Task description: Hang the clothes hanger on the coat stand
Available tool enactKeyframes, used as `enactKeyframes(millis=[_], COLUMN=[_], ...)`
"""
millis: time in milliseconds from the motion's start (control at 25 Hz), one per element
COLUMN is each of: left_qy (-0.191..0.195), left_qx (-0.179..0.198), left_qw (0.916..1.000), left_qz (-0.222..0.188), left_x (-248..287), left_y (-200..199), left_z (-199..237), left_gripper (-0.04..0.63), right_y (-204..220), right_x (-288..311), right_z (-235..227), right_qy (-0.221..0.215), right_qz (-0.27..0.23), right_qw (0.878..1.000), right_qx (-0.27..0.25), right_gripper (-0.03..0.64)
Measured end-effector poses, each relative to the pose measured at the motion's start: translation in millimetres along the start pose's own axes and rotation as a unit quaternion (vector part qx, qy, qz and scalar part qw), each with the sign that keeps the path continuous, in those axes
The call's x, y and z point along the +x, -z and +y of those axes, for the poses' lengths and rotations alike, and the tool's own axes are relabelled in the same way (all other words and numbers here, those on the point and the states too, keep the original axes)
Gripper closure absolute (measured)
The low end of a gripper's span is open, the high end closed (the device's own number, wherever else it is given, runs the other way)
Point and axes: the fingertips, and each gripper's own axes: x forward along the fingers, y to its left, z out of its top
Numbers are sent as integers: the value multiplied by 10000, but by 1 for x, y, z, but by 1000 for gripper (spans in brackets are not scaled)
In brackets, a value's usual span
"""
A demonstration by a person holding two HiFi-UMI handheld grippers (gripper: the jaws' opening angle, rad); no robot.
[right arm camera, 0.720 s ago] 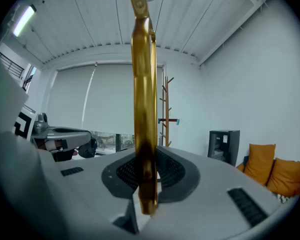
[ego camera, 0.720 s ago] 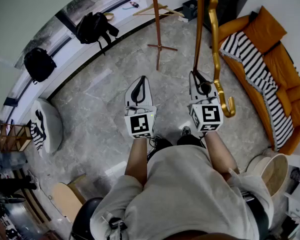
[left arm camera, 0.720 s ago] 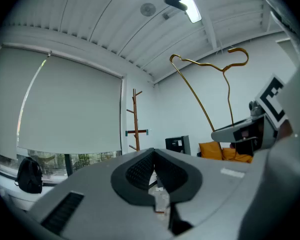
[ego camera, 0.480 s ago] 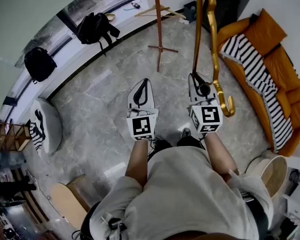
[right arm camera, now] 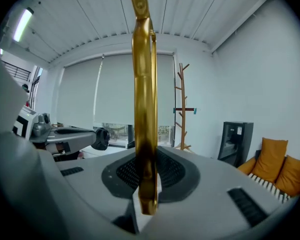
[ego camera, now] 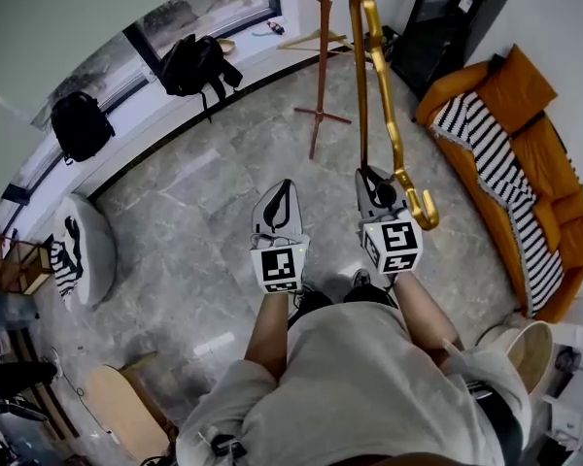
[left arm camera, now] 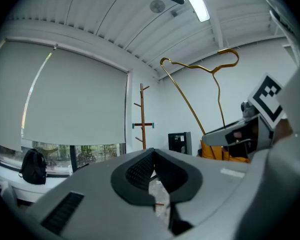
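Note:
My right gripper (ego camera: 373, 179) is shut on a gold metal clothes hanger (ego camera: 387, 116), which stands up from the jaws and leans toward the stand. In the right gripper view the hanger's bar (right arm camera: 144, 84) runs straight up between the pads of that gripper (right arm camera: 146, 176). The wooden coat stand (ego camera: 322, 56) stands a few steps ahead on the stone floor, also seen as the stand (right arm camera: 182, 104) and stand (left arm camera: 142, 116). My left gripper (ego camera: 281, 189) is beside the right one, shut with nothing in it (left arm camera: 152, 156). From the left gripper view the hanger (left arm camera: 200, 69) shows at the upper right.
A wooden hanger (ego camera: 316, 37) hangs low on the stand. An orange sofa (ego camera: 525, 115) with a striped blanket is at the right, and a black cabinet (ego camera: 447, 17) stands behind it. Two black backpacks (ego camera: 196, 61) sit on the window ledge. A white beanbag (ego camera: 87, 246) lies at the left.
The right gripper with the hanger has shifted slightly left, and the hanger's upper end has come into view. The stand sits a little lower in the head view. Both grips are unchanged.

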Motion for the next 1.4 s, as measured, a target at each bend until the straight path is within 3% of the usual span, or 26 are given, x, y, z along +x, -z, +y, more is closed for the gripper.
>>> enactKeyframes(millis=[320, 560, 1400], left_qy=[-20, 110, 364], left_qx=[-2, -87, 169], left_qw=[10000, 9997, 9984], left_qz=[49, 182, 400], left_x=[-16, 0, 213], left_y=[7, 23, 23], left_z=[48, 61, 101], left_gripper=[586, 586, 586], right_y=[-7, -1, -25], right_x=[22, 50, 231], right_z=[40, 42, -65], right_qy=[-101, -56, -85], right_qz=[79, 204, 216], right_qw=[9998, 9998, 9997], right_qx=[-125, -51, 108], right_gripper=[575, 575, 575])
